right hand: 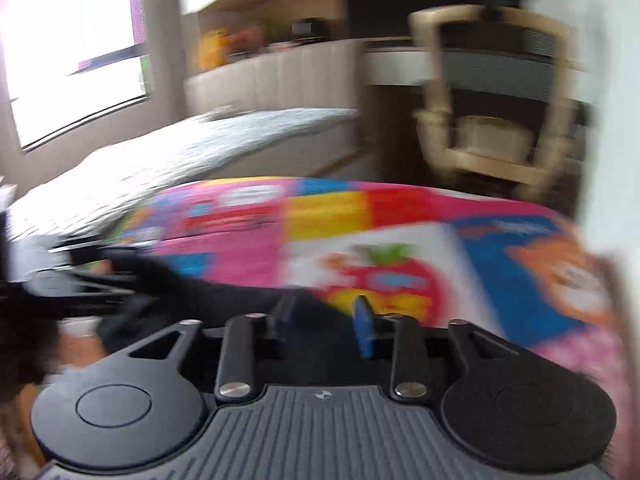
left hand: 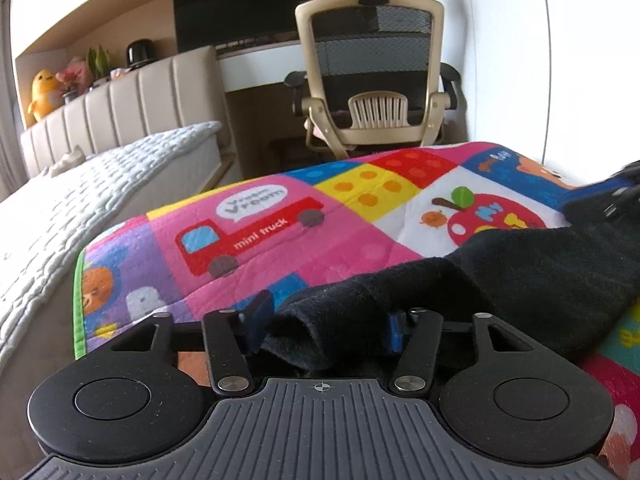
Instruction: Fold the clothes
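A black garment (left hand: 520,264) lies across the colourful play mat (left hand: 280,248), stretching from the right edge toward the near middle. My left gripper (left hand: 326,326) is shut on a bunched fold of it, and the cloth fills the space between the blue pads (left hand: 256,322). The right wrist view is blurred. In it, my right gripper (right hand: 325,322) stands open just above the mat (right hand: 320,212), its pads apart with nothing pinched between them. The black garment (right hand: 208,292) lies under and to the left of that gripper.
A bed with a white quilted cover (left hand: 80,200) runs along the left of the mat. A beige office chair (left hand: 372,80) stands beyond the mat's far edge, in front of a desk. Toys sit on the padded headboard (left hand: 120,100). A bright window (right hand: 76,60) is at far left.
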{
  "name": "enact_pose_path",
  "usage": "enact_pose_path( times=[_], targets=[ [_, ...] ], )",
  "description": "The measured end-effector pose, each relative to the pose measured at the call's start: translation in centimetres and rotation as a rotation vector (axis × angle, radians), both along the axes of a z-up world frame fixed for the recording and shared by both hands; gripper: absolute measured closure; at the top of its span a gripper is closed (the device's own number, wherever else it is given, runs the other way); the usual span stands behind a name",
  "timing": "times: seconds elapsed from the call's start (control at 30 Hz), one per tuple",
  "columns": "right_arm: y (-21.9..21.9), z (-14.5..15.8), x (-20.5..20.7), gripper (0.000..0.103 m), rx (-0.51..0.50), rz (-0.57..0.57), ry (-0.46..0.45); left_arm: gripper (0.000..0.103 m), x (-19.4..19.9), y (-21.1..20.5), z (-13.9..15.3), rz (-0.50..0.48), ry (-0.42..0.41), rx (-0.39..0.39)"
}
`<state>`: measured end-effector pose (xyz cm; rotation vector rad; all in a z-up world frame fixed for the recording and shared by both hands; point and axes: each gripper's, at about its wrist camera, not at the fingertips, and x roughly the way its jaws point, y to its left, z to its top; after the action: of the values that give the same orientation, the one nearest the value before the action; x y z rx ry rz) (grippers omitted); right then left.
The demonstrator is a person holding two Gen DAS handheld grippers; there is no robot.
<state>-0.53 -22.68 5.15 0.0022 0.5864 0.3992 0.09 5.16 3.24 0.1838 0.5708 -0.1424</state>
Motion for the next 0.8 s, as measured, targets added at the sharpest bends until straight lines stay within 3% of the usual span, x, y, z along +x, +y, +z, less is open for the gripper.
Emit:
enact_pose_path(
  times=[0.13,0.27,0.37,0.53,0.63,0.7,0.8],
  targets=[
    [-7.1,-0.6,-0.7,0.059,-0.007,-0.263,0.038,0.057,0.0,0.1,0.2,0.008,-0.003,-0.018],
    [-12.1,-1.2,-2.6,0.053,0.049,-0.438,0.071,0.058,0.1,0.9,0.2,0.038,-0.002,-0.093],
    [-13.4,-2.2,-3.6,0.051,0.1,-0.466,0.104,0.06,0.3,1.3,0.1,0.057,0.009,-0.128],
    [-12.9,-4.2,-3.1,0.047,0.151,-0.43,0.173,0.062,0.5,0.7,0.1,0.062,0.017,-0.103],
    [-11.6,-4.7,-3.0,0.093,0.098,-0.352,0.175,0.063,0.3,0.6,0.1,0.063,0.023,-0.089],
    [-11.7,-4.1,-2.8,0.093,0.127,-0.325,0.173,0.064,0.3,0.7,0.2,0.059,0.034,-0.101],
    [-13.1,-2.5,-1.0,0.094,0.246,-0.313,0.169,0.066,1.2,2.1,0.7,0.066,0.077,-0.218]
  ],
)
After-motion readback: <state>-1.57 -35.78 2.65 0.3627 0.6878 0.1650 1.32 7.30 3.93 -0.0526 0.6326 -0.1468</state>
